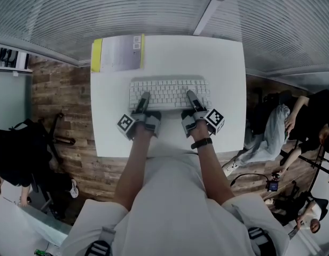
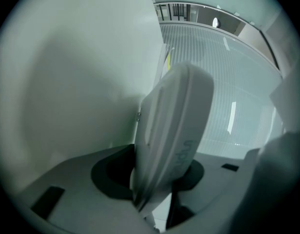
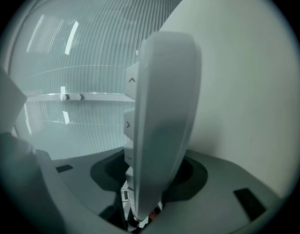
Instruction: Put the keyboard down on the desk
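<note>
Chevron arrows — one up, one right — mark keys (image 3: 131, 104) on the keyboard (image 3: 164, 121). Grey lettering on its edge, in the left gripper view, cannot be read; nor can the square codes on the booklet (image 1: 120, 53).

Ribbed wall (image 1: 154, 4), wood-plank floor (image 1: 60, 108)

Desk (image 1: 224, 63) bare right of keyboard (image 1: 167, 92); booklet (image 1: 120, 53) (yellow edge) blocks far-left corner.

Keyboard (image 1: 169, 94) white; desk (image 1: 223, 73) white; folder (image 1: 119, 53) grey, yellow edge; floor (image 1: 57, 89) brown wood-plank pattern.
</note>
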Available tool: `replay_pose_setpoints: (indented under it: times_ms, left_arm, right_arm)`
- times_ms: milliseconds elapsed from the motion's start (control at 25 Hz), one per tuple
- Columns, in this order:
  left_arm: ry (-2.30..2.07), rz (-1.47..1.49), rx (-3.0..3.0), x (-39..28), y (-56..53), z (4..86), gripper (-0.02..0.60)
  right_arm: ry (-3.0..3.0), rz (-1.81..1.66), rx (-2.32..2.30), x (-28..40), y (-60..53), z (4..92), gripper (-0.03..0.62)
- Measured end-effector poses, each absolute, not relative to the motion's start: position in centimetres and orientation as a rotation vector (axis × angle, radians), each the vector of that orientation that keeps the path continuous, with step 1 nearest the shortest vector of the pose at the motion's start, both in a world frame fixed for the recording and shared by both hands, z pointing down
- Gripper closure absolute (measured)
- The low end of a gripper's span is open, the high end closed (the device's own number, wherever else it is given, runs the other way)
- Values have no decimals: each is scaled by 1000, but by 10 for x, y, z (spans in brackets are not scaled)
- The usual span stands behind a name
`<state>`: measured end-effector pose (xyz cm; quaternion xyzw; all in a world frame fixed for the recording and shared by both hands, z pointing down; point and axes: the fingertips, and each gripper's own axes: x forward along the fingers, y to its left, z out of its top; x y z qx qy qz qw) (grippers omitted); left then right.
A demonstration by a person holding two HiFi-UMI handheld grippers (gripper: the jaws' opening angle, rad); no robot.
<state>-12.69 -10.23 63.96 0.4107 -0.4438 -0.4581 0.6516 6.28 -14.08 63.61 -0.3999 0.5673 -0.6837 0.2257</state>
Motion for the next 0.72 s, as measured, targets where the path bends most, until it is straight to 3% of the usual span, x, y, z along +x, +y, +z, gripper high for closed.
replay_pose_setpoints:
  times_ms: [720]
  left_arm:
    - [-996, -1031, 893, -127, -100, 646, 431]
  right_arm:
    - [1672, -1960, -921, 26, -69, 633, 413]
